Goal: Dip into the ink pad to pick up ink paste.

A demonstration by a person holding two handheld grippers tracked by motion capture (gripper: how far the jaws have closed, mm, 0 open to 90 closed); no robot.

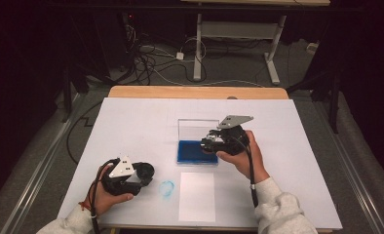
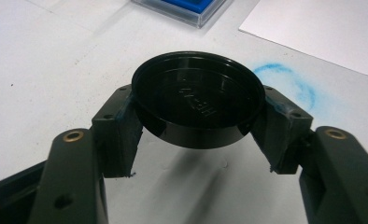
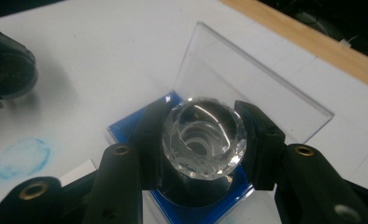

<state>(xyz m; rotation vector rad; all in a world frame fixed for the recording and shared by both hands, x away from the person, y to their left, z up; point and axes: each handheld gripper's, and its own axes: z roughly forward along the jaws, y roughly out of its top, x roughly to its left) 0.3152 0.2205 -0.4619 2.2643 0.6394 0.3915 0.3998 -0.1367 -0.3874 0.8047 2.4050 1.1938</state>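
My left gripper is shut on a round black cap, held just above the white table at the front left. My right gripper is shut on a round piece with a clear faceted glass face and a dark body. It hangs over the blue pad of a clear case whose lid stands upright. In the high view the right gripper is at the case's right side, over the blue pad.
A smudged blue ring mark lies on the white table cover, between the left gripper and a white sheet of paper near the front edge. The wooden table edge runs along the back. Cables lie on the floor beyond.
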